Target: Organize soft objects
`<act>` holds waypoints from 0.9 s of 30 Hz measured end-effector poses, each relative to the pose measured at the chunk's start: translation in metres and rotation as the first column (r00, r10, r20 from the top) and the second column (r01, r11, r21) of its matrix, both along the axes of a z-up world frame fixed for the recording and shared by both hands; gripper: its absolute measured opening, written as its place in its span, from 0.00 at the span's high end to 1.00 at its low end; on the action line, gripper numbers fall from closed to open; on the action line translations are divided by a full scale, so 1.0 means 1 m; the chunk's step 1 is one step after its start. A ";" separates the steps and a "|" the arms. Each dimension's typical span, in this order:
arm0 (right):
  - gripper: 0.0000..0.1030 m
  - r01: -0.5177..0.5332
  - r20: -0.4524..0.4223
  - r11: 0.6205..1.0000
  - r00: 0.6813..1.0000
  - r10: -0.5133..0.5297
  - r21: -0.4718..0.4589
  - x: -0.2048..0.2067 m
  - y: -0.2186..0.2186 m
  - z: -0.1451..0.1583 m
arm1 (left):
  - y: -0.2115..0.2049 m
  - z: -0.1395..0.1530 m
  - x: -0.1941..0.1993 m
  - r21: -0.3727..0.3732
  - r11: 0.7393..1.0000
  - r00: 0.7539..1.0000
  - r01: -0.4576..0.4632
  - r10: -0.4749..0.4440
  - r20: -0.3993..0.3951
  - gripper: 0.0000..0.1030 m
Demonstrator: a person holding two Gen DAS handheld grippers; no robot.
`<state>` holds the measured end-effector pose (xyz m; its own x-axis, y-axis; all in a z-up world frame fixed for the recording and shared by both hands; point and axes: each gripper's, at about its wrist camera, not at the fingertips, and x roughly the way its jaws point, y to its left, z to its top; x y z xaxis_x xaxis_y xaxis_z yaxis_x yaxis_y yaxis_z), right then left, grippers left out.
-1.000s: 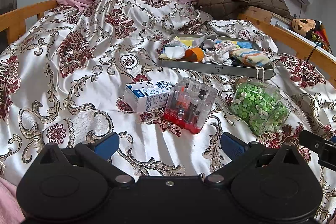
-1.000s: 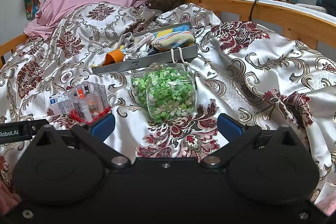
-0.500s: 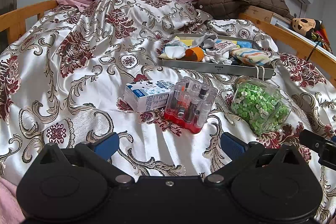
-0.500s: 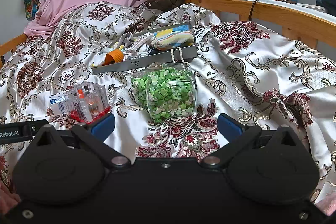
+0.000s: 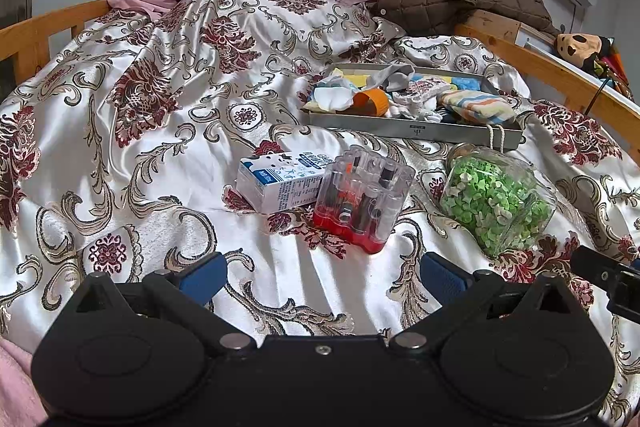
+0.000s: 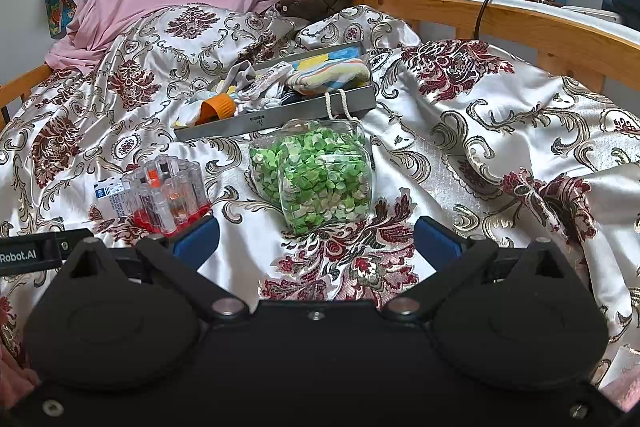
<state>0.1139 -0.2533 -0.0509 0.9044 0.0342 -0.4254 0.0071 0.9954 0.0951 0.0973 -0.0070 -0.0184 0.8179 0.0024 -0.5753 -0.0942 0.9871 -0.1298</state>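
Both claws gape wide, nothing held: left claw (image 5: 320, 277) low centre of its frame, right claw (image 6: 316, 241) low centre of its own, both hovering over the satin bedspread (image 5: 160, 115).

Soft things, the socks and small cloths (image 5: 404, 95), lie heaped in the grey metal tray (image 5: 416, 131) right of centre in the left view, upper centre (image 6: 276, 121) in the right view. Striped rolled sock (image 5: 476, 107) sits at tray's right end, an orange-cuffed piece (image 5: 372, 101) toward its left end. A white cord (image 5: 494, 137) hangs over the front wall.

Hard items sit on the bed in front of the tray: milk carton (image 5: 280, 181), clear case with red base (image 5: 364, 203), jar of green bits (image 5: 496, 203), the jar just below the tray's front wall.

Scene fits two stages: soft pieces gathered into the tray and done, or a loose heap waiting to be sorted out. Can't tell which.

If a soft piece gets picked: come over the jar and case, not through them, since both look easy to tip on slippery satin. Pinch one piece at a bunched fold, not the tray wall. Lift straight up so neighbours don't drag along. Tray rests on soft bedding; pressing down will likely tilt it.
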 end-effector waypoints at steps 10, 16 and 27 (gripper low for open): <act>0.01 0.000 0.000 1.000 1.000 0.000 0.000 0.000 -0.001 0.000 | 0.008 -0.005 -0.002 -0.002 1.000 0.999 -0.029 0.029 -0.029 0.01; 0.01 0.000 -0.001 1.000 1.000 0.000 0.001 0.000 0.000 0.000 | 0.001 -0.001 0.000 0.010 1.000 1.000 -0.005 0.005 -0.031 0.01; 0.01 0.000 -0.001 1.000 1.000 0.000 0.001 0.000 -0.001 0.000 | -0.003 0.001 -0.001 -0.017 0.999 0.999 0.042 -0.043 -0.024 0.01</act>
